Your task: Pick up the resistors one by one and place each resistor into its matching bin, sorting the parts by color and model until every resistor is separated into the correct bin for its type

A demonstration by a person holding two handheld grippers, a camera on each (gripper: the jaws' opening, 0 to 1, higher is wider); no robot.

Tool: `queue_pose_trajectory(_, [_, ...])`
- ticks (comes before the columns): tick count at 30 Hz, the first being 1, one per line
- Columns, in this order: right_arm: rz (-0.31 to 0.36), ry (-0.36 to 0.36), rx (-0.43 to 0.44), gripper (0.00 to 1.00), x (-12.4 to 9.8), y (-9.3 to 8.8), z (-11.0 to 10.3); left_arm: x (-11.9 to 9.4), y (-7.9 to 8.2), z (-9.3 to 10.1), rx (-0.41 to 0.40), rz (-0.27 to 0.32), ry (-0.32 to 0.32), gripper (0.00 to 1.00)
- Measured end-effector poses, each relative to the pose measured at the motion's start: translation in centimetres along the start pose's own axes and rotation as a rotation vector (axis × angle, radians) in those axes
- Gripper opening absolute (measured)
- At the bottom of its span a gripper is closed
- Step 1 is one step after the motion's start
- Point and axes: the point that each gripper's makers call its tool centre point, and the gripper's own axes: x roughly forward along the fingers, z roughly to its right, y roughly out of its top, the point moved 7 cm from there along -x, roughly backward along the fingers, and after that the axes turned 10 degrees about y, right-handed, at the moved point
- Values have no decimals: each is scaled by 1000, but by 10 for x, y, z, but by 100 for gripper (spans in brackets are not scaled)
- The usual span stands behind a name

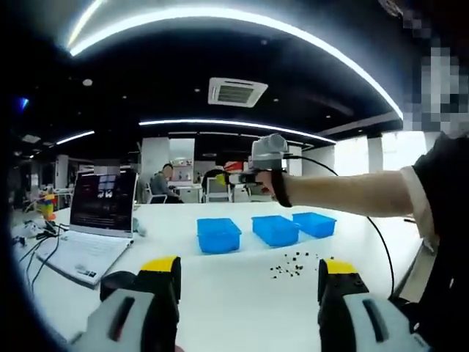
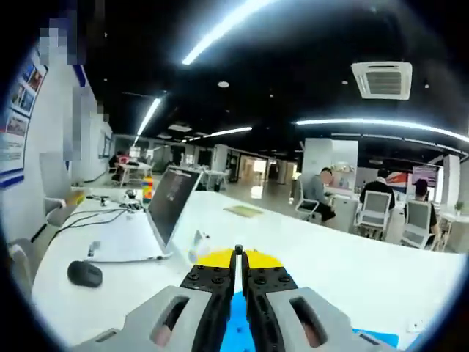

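three blue bins (image 1: 275,229) stand in a row on the white table (image 1: 242,301), with the loose resistors (image 1: 296,265) scattered just in front of them. my left gripper (image 1: 249,282) has its jaws wide apart, holding nothing. my right gripper (image 2: 239,265) has its jaws pressed together; i see nothing between them. an open laptop (image 1: 97,220) and mouse (image 2: 85,273) sit at the table's end.
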Motion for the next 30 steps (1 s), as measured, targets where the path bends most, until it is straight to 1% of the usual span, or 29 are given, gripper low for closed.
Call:
queue_pose_trajectory(1, [-17,1,-8,9,2,-2,0,0,0,0,1,-1,0,77])
queue_pose_trajectory(3, [-17,-2,-8,20,2,-4,1,0,0,1,5,-2,1,77])
queue_pose_trajectory(4, [-16,-6,-9,22,2,-5,2,0,1,2,6,-2,0,77])
queue_pose_trajectory(6, [-22,-4,-21,25,-3,-6,2,-1,2,3,7,2,-1,78])
queue_pose_trajectory(8, [-24,4,-25,29,-12,-7,1,-1,2,5,5,2,-5,78])
queue_pose_trajectory(10, [-24,14,-36,29,-22,-6,0,0,1,6,7,-1,-10,78])
queue_pose_trajectory(13, [-12,38,-33,30,-45,-4,0,2,2,7,6,3,-17,78])
queue_pose_trajectory(16, [3,60,-19,30,-78,-4,-1,5,3,9,10,5,-27,78])
queue_pose_trajectory(18, [9,86,-4,30,-110,-8,-8,7,3,10,7,7,-35,78])
queue_pose_trajectory(20, [-2,108,-22,31,-141,-15,-17,10,3,12,7,8,-42,78])
queue_pose_trajectory(22, [-3,103,-20,31,-172,-22,-23,13,3,14,7,8,-52,78])
queue_pose_trajectory(23, [-3,107,-2,31,-183,-24,-25,15,2,16,6,5,-59,78])
queue_pose_trajectory(24, [-2,106,11,31,-199,-27,-27,16,2,17,7,4,-62,78])
queue_pose_trajectory(27, [31,87,50,32,-245,-34,-35,21,2,24,6,5,-83,78])
queue_pose_trajectory(29, [34,76,48,32,-275,-40,-40,24,3,28,13,4,-98,78])
queue_pose_trajectory(30, [32,50,42,32,-295,-44,-43,26,3,30,16,5,-104,78])
